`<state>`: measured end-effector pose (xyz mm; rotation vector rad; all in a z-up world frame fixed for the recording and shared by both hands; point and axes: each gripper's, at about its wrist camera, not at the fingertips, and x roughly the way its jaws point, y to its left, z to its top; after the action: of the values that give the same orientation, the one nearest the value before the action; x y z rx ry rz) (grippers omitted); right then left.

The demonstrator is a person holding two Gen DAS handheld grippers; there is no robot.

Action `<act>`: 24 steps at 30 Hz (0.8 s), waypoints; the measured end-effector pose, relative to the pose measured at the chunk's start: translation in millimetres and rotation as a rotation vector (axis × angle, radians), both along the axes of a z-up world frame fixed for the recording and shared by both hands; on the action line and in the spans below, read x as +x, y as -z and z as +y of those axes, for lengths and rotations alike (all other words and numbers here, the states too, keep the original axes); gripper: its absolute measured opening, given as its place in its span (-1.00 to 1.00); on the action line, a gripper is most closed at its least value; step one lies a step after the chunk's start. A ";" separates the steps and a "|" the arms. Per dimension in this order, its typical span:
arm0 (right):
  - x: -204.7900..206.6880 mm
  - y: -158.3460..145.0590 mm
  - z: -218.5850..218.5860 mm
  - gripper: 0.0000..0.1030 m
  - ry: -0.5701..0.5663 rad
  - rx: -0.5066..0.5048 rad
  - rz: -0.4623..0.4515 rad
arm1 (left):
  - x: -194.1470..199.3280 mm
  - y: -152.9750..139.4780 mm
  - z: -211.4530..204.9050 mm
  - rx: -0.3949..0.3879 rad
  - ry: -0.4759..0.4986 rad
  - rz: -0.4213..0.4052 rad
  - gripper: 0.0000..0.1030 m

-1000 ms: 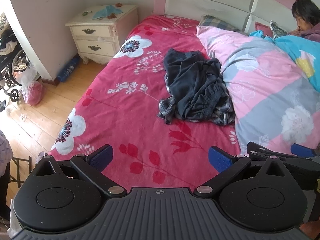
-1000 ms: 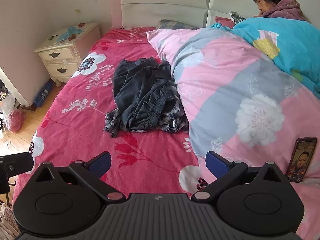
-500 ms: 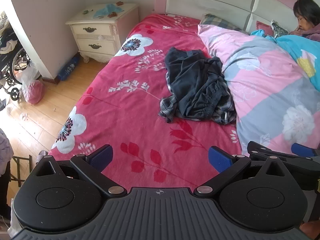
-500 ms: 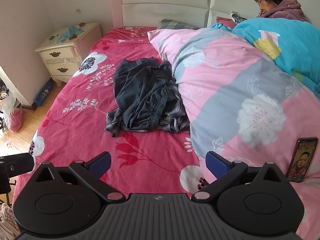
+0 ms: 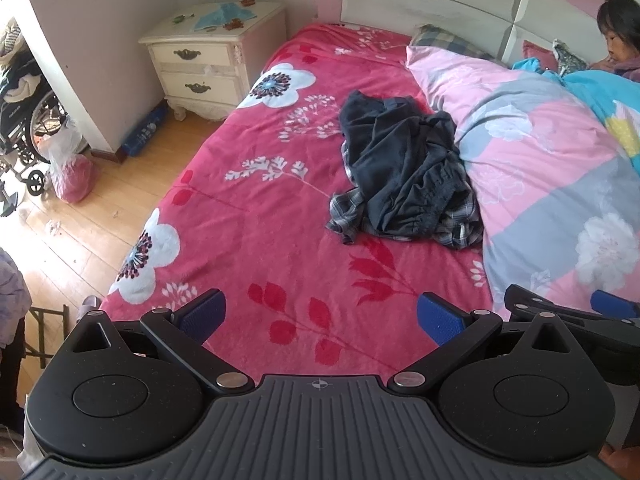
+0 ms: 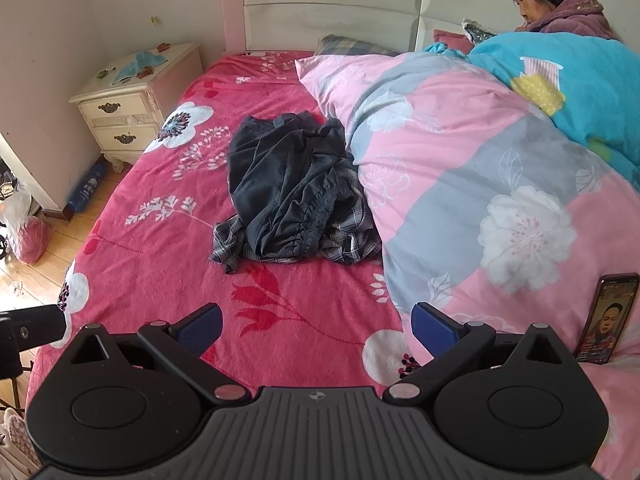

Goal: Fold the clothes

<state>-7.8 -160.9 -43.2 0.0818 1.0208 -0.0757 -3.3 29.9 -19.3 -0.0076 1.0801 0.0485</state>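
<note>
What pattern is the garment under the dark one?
Grey-and-white plaid garment, clearest in the right wrist view.

A home bedroom: floral-sheeted bed (image 5: 256, 184), headboard (image 6: 332, 12), bedside nightstand (image 5: 208, 68), quilts (image 6: 480, 168).

Soft daylight fills both views — brightest on the wooden floor (image 5: 60, 240) at the left edge, where glare washes out detail. Focus is sharp throughout; shadows stay faint. Fisheye distortion bends the headboard (image 6: 332, 8), and corners darken.
</note>
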 end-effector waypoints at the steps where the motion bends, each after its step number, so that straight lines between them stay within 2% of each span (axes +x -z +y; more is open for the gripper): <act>1: 0.2 0.7 0.1 1.00 0.000 -0.001 0.000 | 0.3 -0.2 0.9 -0.002 -0.004 -0.006 1.00; 10: 3.4 15.0 -11.9 1.00 0.000 -0.003 -0.025 | 7.4 2.0 15.4 -0.099 -0.040 -0.077 1.00; 15: 18.3 34.0 -30.4 1.00 -0.028 0.012 -0.056 | 15.0 14.4 12.0 -0.094 -0.004 -0.134 1.00; 21: 57.6 78.4 -47.3 0.98 -0.127 -0.008 -0.152 | 31.2 74.2 -10.8 -0.056 0.112 -0.217 1.00; 24: 91.7 105.9 -52.5 0.86 -0.210 0.017 -0.187 | 46.1 122.8 -30.2 -0.042 0.177 -0.251 1.00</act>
<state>83.9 -213.5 -149.1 -0.0034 0.8386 0.1303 42.8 -0.3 -142.1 0.0436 0.8275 -0.1318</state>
